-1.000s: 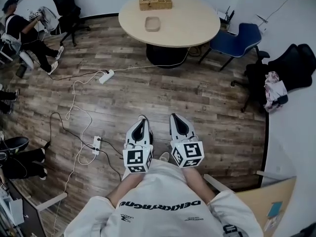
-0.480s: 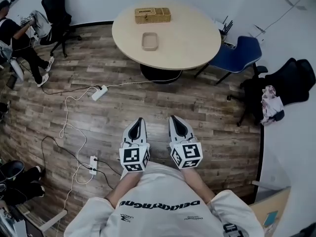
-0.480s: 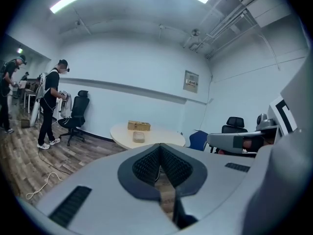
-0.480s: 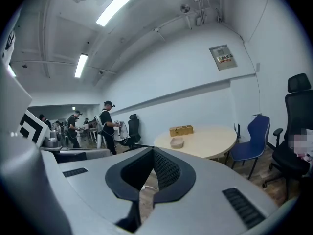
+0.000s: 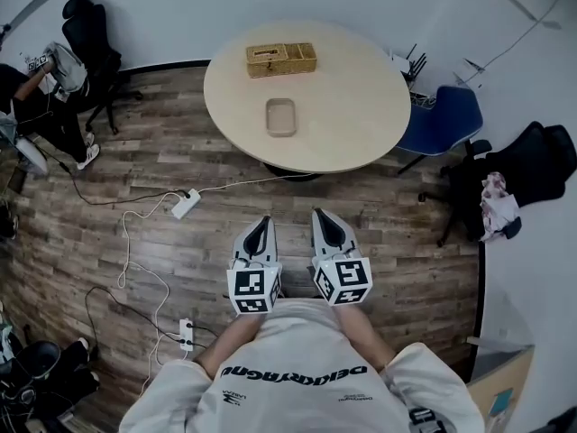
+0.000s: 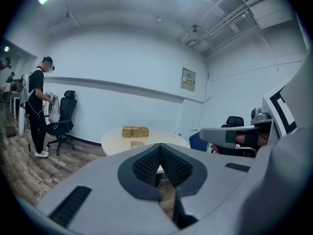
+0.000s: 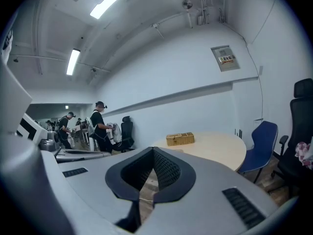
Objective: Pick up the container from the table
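Round pale table (image 5: 352,106), shallow rectangular container (image 5: 280,116).

Left gripper view: the left gripper (image 6: 160,145) hides the table's (image 6: 115,138) near side and part of the container (image 6: 137,144). Head view: the box's (image 5: 281,59) print is too small to read, and the left edge cuts off a person (image 5: 50,115)

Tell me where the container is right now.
In the head view the container lies left of centre on the round table, just nearer than the woven box.
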`<action>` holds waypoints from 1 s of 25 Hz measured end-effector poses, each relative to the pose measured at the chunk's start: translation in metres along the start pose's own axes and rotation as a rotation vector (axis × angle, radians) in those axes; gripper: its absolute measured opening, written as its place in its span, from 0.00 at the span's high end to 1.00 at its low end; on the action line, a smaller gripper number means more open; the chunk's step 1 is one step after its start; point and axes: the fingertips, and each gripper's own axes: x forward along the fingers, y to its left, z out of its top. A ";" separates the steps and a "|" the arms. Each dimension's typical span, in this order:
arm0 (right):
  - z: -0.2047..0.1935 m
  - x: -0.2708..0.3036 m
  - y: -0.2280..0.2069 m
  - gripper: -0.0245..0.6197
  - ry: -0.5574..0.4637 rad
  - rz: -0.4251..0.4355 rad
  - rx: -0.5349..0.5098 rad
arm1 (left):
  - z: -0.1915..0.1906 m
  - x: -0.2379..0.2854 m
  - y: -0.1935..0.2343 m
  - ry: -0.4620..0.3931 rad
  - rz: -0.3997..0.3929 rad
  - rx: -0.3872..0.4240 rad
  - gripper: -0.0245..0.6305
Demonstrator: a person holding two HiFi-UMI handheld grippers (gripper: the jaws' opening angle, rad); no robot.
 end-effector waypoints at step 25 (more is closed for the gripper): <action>-0.003 0.239 -0.125 0.91 0.176 0.027 0.080 | -0.004 0.247 0.085 0.172 0.046 -0.043 0.94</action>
